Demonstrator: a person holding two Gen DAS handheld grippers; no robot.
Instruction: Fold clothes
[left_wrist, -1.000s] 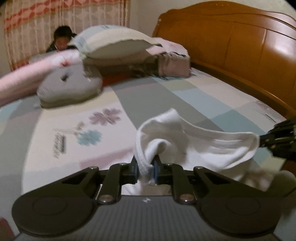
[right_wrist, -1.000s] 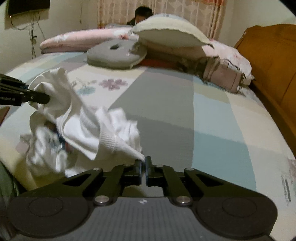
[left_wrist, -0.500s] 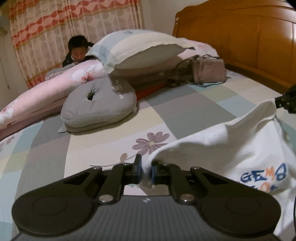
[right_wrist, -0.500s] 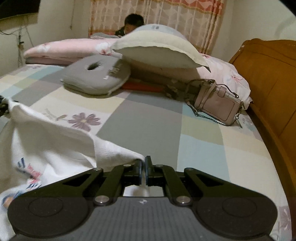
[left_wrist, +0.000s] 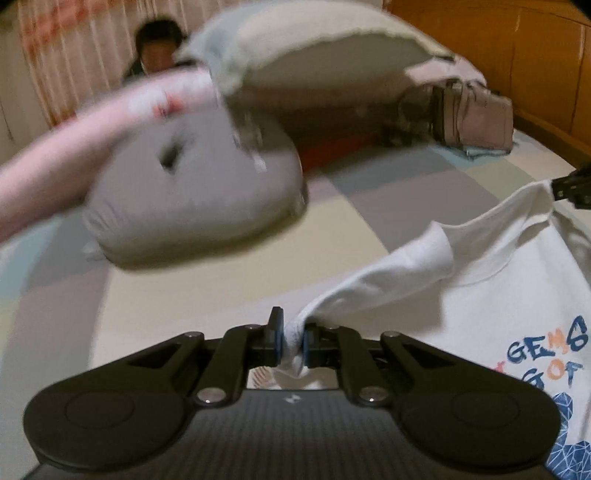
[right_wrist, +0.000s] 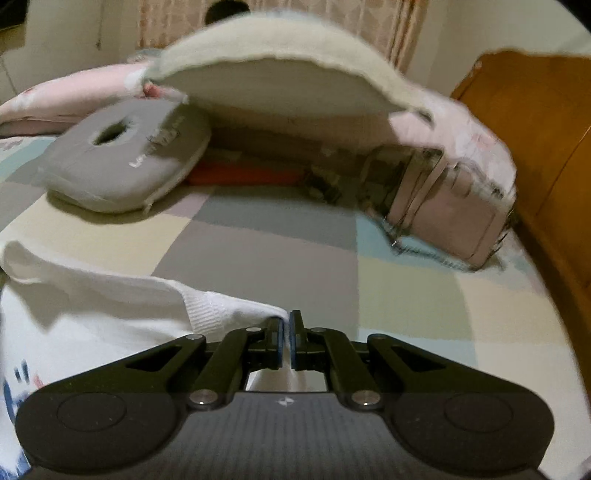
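Since a second ago the bunched shirt (left_wrist: 509, 295) at lower right has been stretched out above the bed (right_wrist: 280, 258), left gripper (left_wrist: 291, 341) and right gripper (right_wrist: 287, 334) each clamped on an edge, seemingly ready for laying flat.

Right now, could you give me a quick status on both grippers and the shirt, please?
Left gripper shut on white T-shirt. Right gripper pinching its ribbed edge. Shirt stretched between them. Grey cushion and handbag ahead.

On the bed (right_wrist: 280, 258) the shirt (left_wrist: 498, 302) spreads between the left hand-held gripper (left_wrist: 291, 338) and the right hand-held gripper (right_wrist: 287, 341). At 11 o'clock lies a holed cushion (right_wrist: 122, 158); at 12 a pillow (right_wrist: 273, 77) overhangs; at 2 a handbag (right_wrist: 454, 210) sits beside the headboard (right_wrist: 535, 147).
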